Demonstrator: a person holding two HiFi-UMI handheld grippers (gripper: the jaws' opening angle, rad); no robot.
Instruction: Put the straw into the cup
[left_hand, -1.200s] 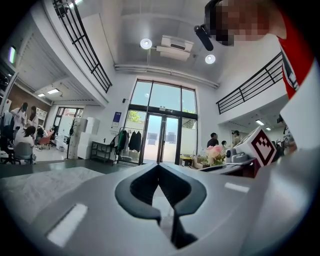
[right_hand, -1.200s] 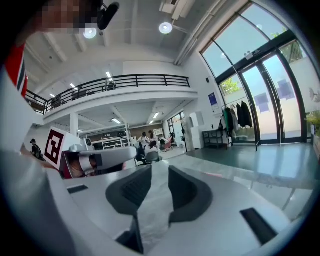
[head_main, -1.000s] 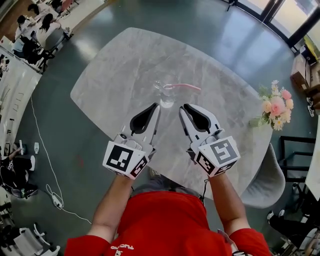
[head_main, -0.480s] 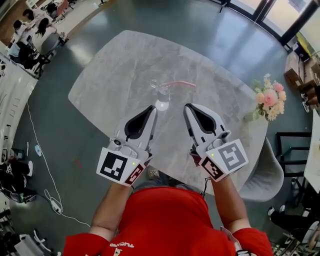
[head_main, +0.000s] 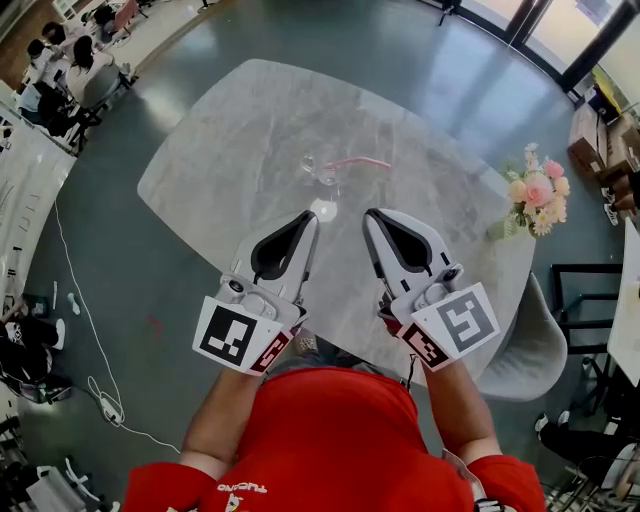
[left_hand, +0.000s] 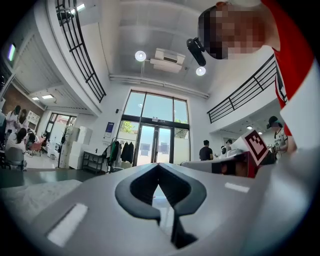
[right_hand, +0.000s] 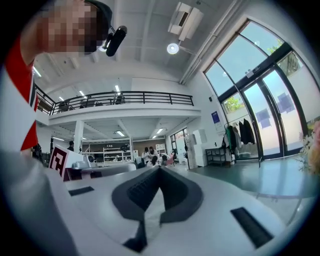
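Head view: left gripper (head_main: 312, 220) and right gripper (head_main: 370, 217) pinched shut, empty — over veined grey marble table (head_main: 230, 130); thin pink straw (head_main: 360, 163) by clear cup (head_main: 322, 172) (well ahead).

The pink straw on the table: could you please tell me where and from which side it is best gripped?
I would take the pink straw near its right end, away from the clear cup, from above, with the right gripper, fingers across it. It appears to lie flat, running left to right, so that end is clear of the cup.
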